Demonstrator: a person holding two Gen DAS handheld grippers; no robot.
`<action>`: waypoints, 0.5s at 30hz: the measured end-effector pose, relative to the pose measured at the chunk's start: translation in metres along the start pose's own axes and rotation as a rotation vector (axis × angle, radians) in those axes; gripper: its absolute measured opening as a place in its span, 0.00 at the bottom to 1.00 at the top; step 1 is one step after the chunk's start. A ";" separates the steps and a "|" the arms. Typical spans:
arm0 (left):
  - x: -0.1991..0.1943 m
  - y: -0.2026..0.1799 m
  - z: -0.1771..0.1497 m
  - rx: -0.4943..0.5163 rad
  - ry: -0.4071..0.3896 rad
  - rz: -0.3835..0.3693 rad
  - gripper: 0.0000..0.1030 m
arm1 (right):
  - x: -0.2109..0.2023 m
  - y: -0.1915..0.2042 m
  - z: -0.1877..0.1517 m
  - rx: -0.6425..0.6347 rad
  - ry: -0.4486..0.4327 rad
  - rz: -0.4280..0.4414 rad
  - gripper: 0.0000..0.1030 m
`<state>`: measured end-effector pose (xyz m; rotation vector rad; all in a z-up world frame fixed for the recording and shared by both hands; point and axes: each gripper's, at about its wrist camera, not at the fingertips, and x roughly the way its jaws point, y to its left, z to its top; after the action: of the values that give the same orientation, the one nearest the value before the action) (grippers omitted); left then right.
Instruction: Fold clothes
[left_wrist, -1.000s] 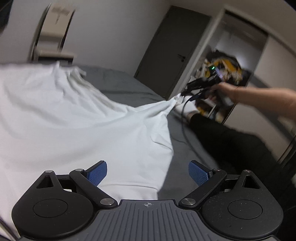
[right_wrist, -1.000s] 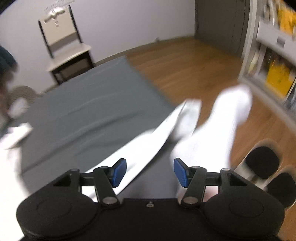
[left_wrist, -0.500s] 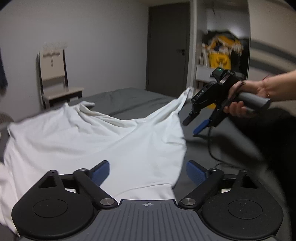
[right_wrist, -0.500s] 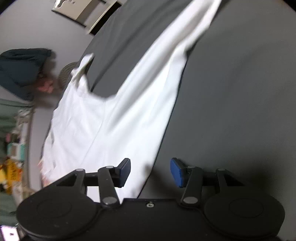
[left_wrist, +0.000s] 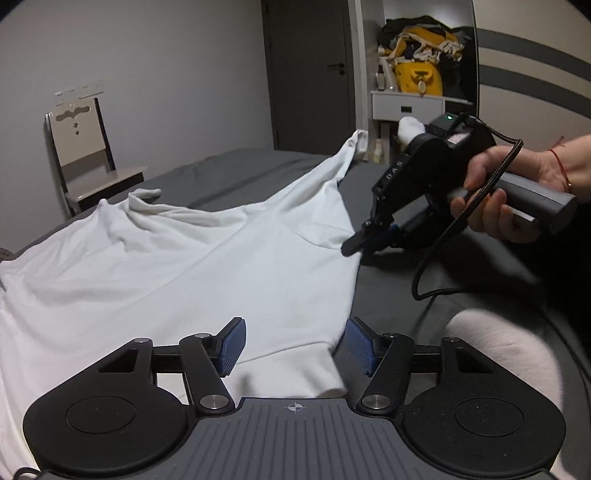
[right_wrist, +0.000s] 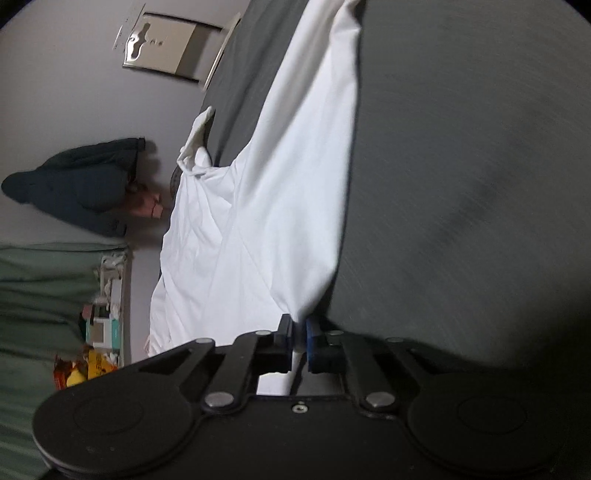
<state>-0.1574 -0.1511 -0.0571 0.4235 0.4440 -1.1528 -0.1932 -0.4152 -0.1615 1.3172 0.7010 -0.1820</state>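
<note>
**Right gripper closes on the shirt's edge**

The left hand-held gripper (left_wrist: 293, 345) hangs open over the white T-shirt's (left_wrist: 192, 266) near hem on the grey bed (left_wrist: 236, 166). Half a second ago the right hand-held gripper (right_wrist: 298, 338) was open; now it pinches the side edge, readying a fold. Its casing reads "DAS".

One marking you can read

On the black body of your right gripper (left_wrist: 364, 236) you see pale letters, seemingly "DAS".

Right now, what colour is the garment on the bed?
Plain white garment, clearest in the left wrist view.
</note>
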 end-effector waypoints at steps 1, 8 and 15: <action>0.000 -0.003 0.000 0.009 0.001 0.002 0.60 | -0.007 0.003 -0.003 -0.001 -0.007 0.000 0.06; 0.015 -0.026 -0.001 0.155 0.105 0.042 0.61 | -0.018 -0.001 -0.013 0.016 0.086 -0.162 0.01; 0.014 -0.035 0.021 0.208 0.113 0.084 0.61 | -0.047 0.008 0.023 -0.065 -0.108 -0.160 0.34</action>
<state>-0.1826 -0.1854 -0.0507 0.6848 0.4022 -1.1009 -0.2176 -0.4466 -0.1259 1.1805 0.7146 -0.3536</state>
